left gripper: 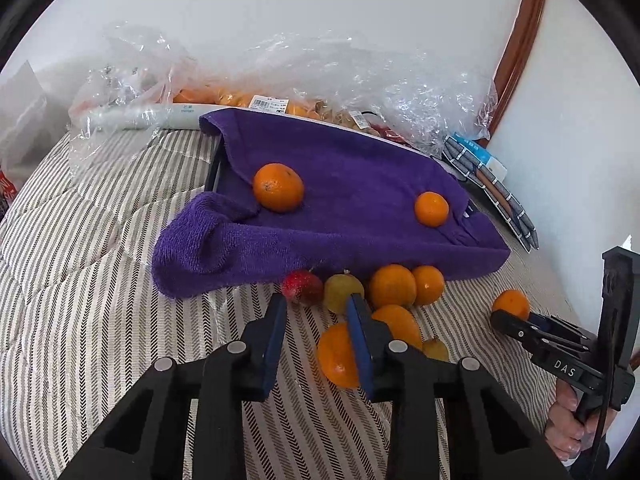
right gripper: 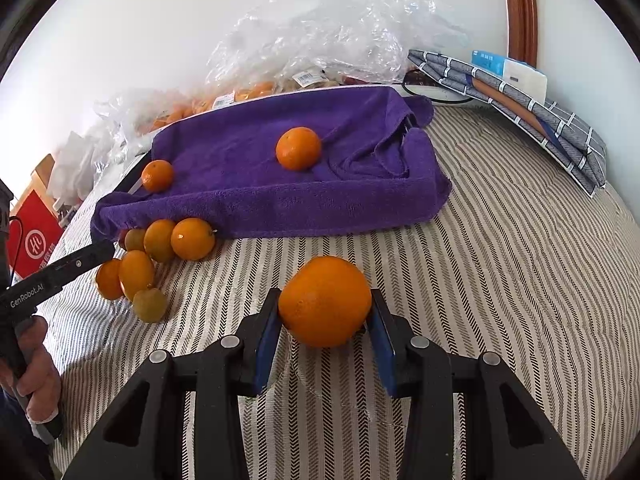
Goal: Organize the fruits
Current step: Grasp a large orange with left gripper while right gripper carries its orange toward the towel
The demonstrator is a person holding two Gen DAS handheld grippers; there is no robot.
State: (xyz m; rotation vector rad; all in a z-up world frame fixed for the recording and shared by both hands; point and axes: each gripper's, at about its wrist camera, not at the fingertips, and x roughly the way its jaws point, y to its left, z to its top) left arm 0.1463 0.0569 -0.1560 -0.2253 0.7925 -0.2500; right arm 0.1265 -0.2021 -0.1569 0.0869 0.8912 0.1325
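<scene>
A purple towel covers a raised tray on the striped bed, and two oranges rest on it. Against its front edge lies a cluster: a red fruit, a yellow-green fruit and several oranges. My left gripper hovers over this cluster with a gap between its pads and nothing pressed; one orange lies below, partly behind the right finger. My right gripper is shut on a large orange, just above the bedcover to the right of the cluster.
Crumpled clear plastic bags holding more fruit lie behind the towel by the wall. A folded grey checked cloth sits at the back right. A red box stands at the far left. A hand grips the right tool's handle.
</scene>
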